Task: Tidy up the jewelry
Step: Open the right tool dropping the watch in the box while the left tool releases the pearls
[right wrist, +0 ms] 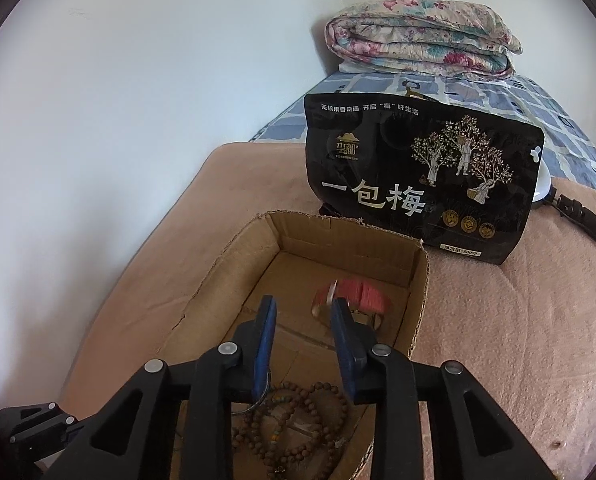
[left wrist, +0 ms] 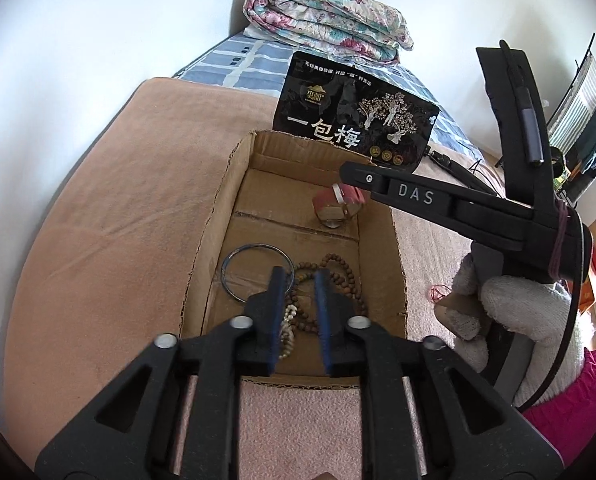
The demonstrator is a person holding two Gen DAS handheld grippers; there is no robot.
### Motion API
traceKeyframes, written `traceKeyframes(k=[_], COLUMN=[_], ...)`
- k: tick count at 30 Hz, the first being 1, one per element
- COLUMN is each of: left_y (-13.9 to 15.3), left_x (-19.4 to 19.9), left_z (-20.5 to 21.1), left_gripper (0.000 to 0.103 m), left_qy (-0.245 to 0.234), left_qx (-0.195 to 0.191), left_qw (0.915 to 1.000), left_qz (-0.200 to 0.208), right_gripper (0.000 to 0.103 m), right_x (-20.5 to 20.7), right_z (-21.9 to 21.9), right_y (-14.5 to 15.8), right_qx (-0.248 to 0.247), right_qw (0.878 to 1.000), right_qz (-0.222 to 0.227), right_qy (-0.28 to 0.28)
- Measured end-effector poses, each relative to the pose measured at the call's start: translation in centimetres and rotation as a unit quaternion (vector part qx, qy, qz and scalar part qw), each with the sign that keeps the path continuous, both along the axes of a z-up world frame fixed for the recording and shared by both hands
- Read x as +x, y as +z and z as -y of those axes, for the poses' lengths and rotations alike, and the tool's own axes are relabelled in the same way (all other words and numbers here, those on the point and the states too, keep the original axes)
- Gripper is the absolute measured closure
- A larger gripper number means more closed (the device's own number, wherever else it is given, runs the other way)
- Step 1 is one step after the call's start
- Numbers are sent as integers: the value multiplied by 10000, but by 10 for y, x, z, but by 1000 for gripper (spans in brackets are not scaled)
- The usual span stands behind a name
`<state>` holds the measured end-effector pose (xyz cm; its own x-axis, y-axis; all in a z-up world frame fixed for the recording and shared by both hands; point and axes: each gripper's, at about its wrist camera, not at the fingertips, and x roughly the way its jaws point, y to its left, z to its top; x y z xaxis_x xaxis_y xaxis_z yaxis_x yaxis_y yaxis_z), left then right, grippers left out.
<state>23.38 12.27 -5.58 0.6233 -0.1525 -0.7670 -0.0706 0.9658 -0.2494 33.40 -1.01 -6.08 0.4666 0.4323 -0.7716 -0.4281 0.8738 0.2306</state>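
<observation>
Both grippers, left and right, were held apart, empty, over cardboard box; red watch and bead strands were seen inside.

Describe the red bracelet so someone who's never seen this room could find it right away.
On the pink blanket sits an open cardboard box. The red bracelet lies at its far end, nearest the black snack bag. It is a broad red band; the others are brown bead strings and a thin bangle.
</observation>
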Motion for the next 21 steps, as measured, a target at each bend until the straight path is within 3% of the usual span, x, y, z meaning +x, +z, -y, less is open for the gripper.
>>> traceKeyframes(k=[1, 9, 21], left_y=[1, 18, 46], left_x=[-1, -11, -31], left_z=[0, 5, 30], left_gripper=[71, 71, 71], left_qy=[14, 16, -141], left_qx=[-3, 109, 291], left_qw=[10000, 9998, 9982], left_qz=[23, 179, 505], right_gripper=[71, 51, 30], right_x=[-1, -13, -39], right_z=[1, 8, 41], right_y=[2, 24, 62], right_qx=[-1, -28, -95], right_qw=[10000, 9997, 9979], right_qz=[18, 249, 601], right_qy=[-9, -61, -232])
